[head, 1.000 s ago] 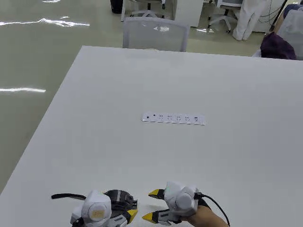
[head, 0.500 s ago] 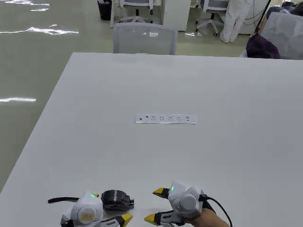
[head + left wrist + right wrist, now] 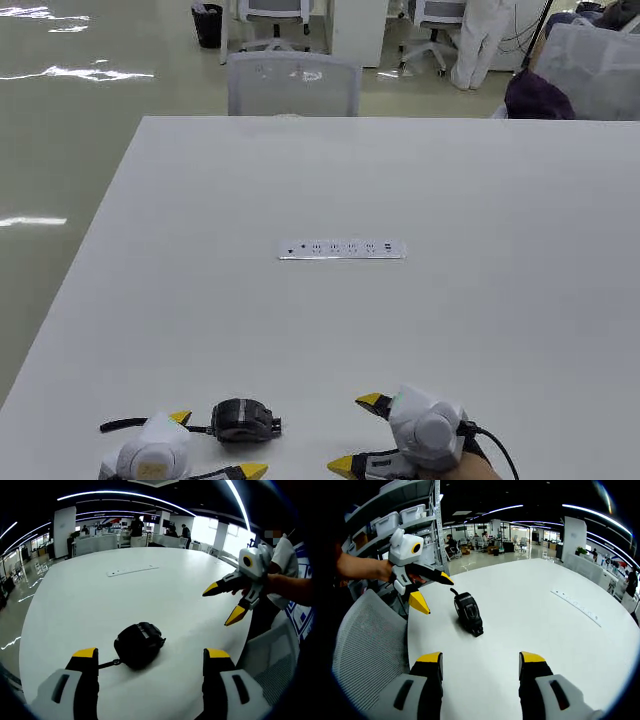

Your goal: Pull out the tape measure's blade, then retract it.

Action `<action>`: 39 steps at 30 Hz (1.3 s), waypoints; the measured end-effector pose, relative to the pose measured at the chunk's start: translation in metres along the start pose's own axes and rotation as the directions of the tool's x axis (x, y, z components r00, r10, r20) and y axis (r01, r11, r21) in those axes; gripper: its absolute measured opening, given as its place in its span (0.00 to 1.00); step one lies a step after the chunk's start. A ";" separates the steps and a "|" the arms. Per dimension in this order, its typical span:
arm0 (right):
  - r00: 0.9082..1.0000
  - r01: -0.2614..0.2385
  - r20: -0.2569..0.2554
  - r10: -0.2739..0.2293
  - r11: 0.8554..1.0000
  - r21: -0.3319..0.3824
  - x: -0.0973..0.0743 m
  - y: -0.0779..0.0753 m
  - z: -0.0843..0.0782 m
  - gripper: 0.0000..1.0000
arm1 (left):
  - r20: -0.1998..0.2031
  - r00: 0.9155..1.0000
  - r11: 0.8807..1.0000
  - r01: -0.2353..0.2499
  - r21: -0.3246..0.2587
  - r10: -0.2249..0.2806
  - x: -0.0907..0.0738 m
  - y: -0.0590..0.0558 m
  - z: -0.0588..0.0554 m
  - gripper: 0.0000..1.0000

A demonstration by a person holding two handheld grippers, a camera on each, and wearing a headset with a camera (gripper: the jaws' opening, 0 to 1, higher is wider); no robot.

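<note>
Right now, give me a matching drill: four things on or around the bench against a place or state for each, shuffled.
Things
1. tape measure
2. socket strip
3. chair
4. left hand-held gripper

Place or state
a. beyond the far edge of the table
b. open, holding nothing
c. flat at mid-table
d. black, lying free near the table's near edge

Pairs: 1-d, 2-c, 3-a, 4-b
</note>
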State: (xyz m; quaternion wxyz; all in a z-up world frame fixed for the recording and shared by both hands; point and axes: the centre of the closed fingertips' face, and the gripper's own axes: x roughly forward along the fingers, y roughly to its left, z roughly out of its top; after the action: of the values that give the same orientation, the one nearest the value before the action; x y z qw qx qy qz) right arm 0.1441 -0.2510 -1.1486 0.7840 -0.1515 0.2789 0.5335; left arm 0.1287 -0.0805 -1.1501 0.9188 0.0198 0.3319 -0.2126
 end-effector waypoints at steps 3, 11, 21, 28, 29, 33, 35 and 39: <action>1.000 0.015 0.001 -0.015 1.000 0.009 -0.009 -0.001 -0.004 0.63 | 0.001 1.000 1.000 0.003 0.008 -0.003 -0.005 0.002 -0.001 0.86; 0.998 0.049 0.023 -0.050 0.997 0.056 -0.030 0.000 -0.005 0.70 | 0.006 1.000 1.000 0.011 0.010 -0.011 -0.018 0.005 -0.001 0.91; 0.998 0.056 0.023 -0.058 0.995 0.077 -0.047 0.003 -0.010 0.80 | 0.017 1.000 1.000 0.018 0.017 -0.018 -0.034 0.011 -0.002 0.96; 0.998 0.055 0.032 -0.058 0.995 0.085 -0.054 0.006 -0.012 0.85 | 0.000 1.000 0.999 0.027 0.037 -0.027 -0.041 0.014 -0.005 0.99; 0.998 0.053 0.037 -0.056 0.995 0.086 -0.055 0.006 -0.011 0.86 | 0.000 1.000 0.999 0.029 0.038 -0.029 -0.041 0.013 -0.005 0.99; 0.997 0.052 0.051 -0.057 0.995 0.085 -0.058 0.007 -0.010 0.88 | -0.002 0.999 0.998 0.035 0.053 -0.035 -0.043 0.012 -0.005 0.99; 0.997 0.055 0.051 -0.059 0.995 0.085 -0.059 0.007 -0.011 0.89 | -0.016 1.000 0.997 0.027 0.067 -0.026 -0.044 0.013 -0.006 0.99; 0.996 0.064 0.061 -0.070 0.994 0.090 -0.063 0.004 -0.010 0.90 | -0.025 0.999 0.995 0.042 0.086 -0.040 -0.045 0.009 -0.007 0.99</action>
State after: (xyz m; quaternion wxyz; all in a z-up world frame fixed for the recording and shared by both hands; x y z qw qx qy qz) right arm 0.1201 -0.3023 -1.1184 0.8160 -0.1088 0.2717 0.4985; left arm 0.0974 -0.0538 -1.1291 0.9087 0.0552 0.3332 -0.2452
